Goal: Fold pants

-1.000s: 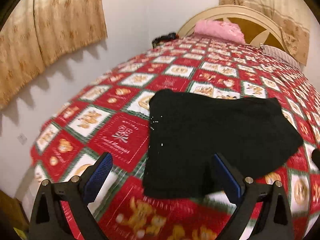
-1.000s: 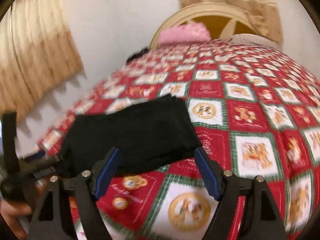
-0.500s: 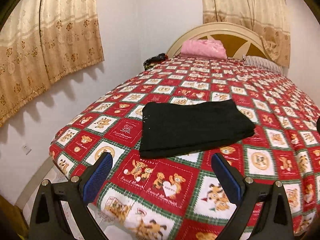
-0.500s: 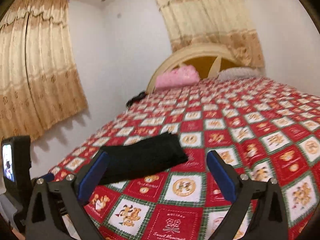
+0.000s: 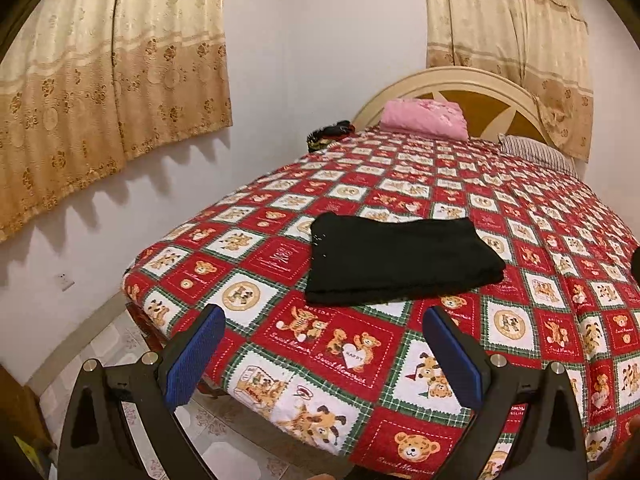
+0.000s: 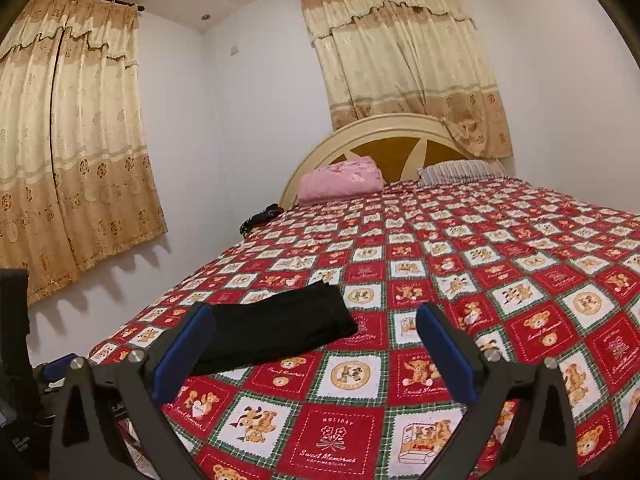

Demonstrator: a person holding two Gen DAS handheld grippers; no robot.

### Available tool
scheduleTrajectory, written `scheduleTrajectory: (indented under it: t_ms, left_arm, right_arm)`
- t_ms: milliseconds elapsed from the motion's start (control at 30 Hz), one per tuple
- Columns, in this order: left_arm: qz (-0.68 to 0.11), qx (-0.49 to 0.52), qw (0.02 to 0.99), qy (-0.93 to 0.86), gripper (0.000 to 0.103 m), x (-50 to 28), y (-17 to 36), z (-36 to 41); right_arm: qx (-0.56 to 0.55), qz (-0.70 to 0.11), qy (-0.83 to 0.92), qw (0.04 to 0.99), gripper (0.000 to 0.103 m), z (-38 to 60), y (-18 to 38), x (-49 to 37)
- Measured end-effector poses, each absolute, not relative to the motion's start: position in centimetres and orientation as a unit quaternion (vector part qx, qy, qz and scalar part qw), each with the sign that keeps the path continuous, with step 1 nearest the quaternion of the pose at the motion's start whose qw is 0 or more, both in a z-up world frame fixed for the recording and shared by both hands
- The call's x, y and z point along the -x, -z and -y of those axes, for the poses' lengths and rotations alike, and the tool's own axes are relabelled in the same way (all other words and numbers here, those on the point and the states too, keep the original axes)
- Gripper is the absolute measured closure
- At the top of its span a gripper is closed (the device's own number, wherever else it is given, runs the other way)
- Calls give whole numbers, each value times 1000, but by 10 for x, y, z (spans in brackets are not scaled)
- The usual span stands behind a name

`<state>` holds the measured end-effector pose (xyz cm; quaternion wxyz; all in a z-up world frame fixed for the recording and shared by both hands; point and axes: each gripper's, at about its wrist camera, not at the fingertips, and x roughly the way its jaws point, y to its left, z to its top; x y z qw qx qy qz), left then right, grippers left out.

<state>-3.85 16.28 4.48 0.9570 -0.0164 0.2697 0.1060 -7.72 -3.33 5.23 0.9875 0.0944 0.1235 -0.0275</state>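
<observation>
The black pants point(image 5: 396, 258) lie folded into a flat rectangle on the red bear-print bedspread point(image 5: 352, 360), near the bed's front left corner. They also show in the right wrist view point(image 6: 276, 330). My left gripper point(image 5: 324, 356) is open and empty, held back from the bed edge, well short of the pants. My right gripper point(image 6: 314, 352) is open and empty, also held back above the bed's front edge, with the pants just beyond its left finger.
A pink folded blanket point(image 5: 426, 118) and a striped pillow point(image 5: 536, 152) lie by the curved headboard point(image 6: 396, 136). A dark item point(image 5: 330, 134) sits at the bed's far left edge. Curtains point(image 5: 108, 68) hang on the left wall. Tiled floor point(image 5: 120, 352) lies left of the bed.
Both grippers have pulled back and up from the folded pants, which stay flat on the bed. The views now take in the whole bed and room.
</observation>
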Motion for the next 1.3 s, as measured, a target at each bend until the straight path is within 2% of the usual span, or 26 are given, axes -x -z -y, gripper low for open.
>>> scheduleTrajectory:
  t_ms: [800,1300]
  left_arm:
    - [-249,-33,961,-112,3,52,-53,-146]
    - [-255,-17,961,-105,3,50,-55,-147]
  right_arm:
    - [-92,-99,33,990,0,36,-60,98]
    - [-94,-96,35,990,0,38,-60,99]
